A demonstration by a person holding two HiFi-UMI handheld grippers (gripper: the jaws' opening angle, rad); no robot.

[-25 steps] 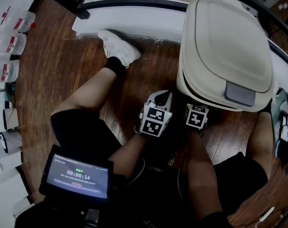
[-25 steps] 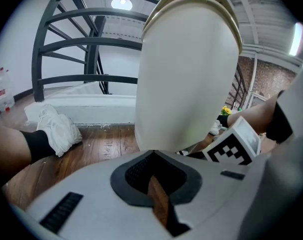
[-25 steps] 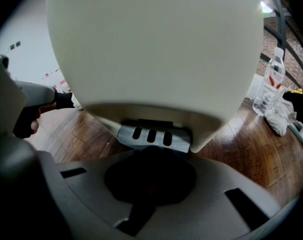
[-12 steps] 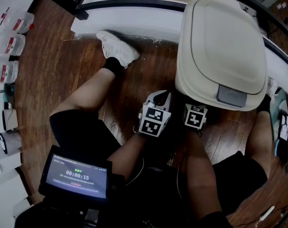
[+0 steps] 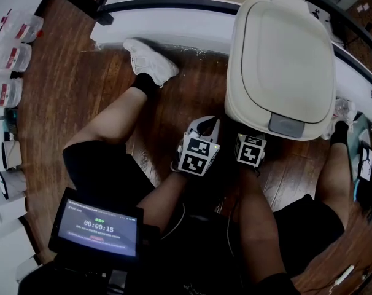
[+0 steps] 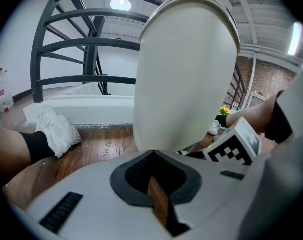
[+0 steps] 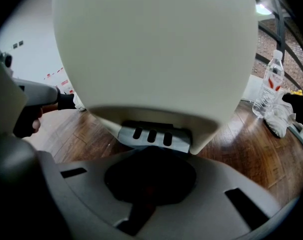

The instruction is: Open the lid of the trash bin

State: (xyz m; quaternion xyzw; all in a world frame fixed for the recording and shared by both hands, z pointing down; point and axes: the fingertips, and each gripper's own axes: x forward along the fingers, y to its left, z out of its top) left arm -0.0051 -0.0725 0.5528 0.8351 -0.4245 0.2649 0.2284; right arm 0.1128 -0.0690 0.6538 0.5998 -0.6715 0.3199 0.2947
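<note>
Smooth matt plastic trash bin (image 6: 186,74) (lid (image 5: 284,54) slightly satin) on glossy wood floor (image 5: 81,97)

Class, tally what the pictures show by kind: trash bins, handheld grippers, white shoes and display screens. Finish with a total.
Trash bin: 1
Left gripper and right gripper: 2
White shoes: 2
Display screen: 1
Total: 6

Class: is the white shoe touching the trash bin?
Apart. The left gripper view shows wooden floor between the white shoe and the trash bin.
</note>
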